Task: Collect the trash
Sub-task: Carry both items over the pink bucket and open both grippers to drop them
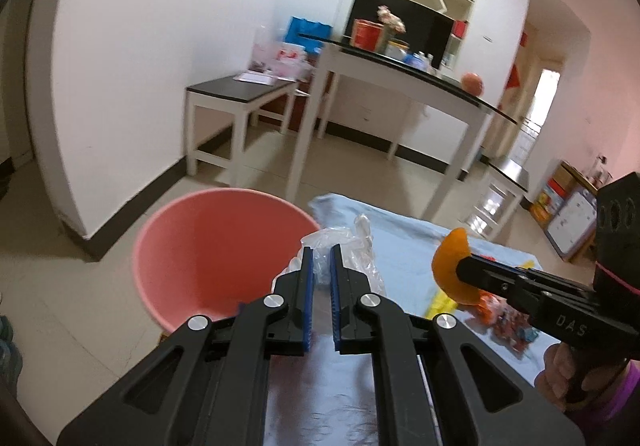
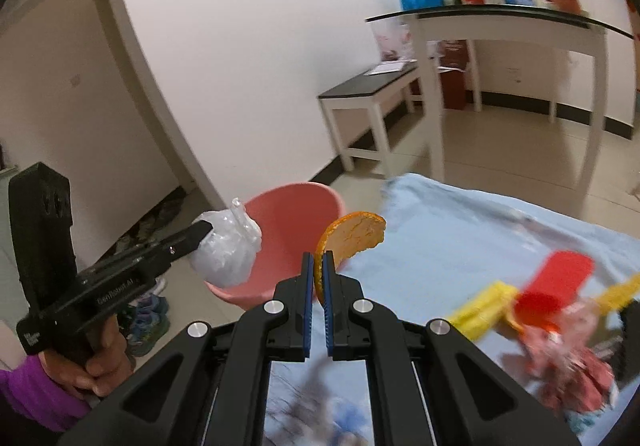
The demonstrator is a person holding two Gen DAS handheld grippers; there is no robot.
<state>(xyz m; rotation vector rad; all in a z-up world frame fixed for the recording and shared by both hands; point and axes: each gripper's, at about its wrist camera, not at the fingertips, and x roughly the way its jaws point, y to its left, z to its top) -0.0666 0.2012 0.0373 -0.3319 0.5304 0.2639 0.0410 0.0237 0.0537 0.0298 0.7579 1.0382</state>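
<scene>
My left gripper is shut on a crumpled clear plastic bag, held at the right rim of the pink bin. In the right wrist view the bag hangs in front of the bin, held by the left gripper. My right gripper is shut on a piece of orange peel, held above the table edge next to the bin. In the left wrist view the peel sits in the right gripper.
The table has a light blue cloth. Yellow, red and pink wrappers lie on it to the right; they also show in the left wrist view. White side tables stand by the wall. Shoes lie on the floor.
</scene>
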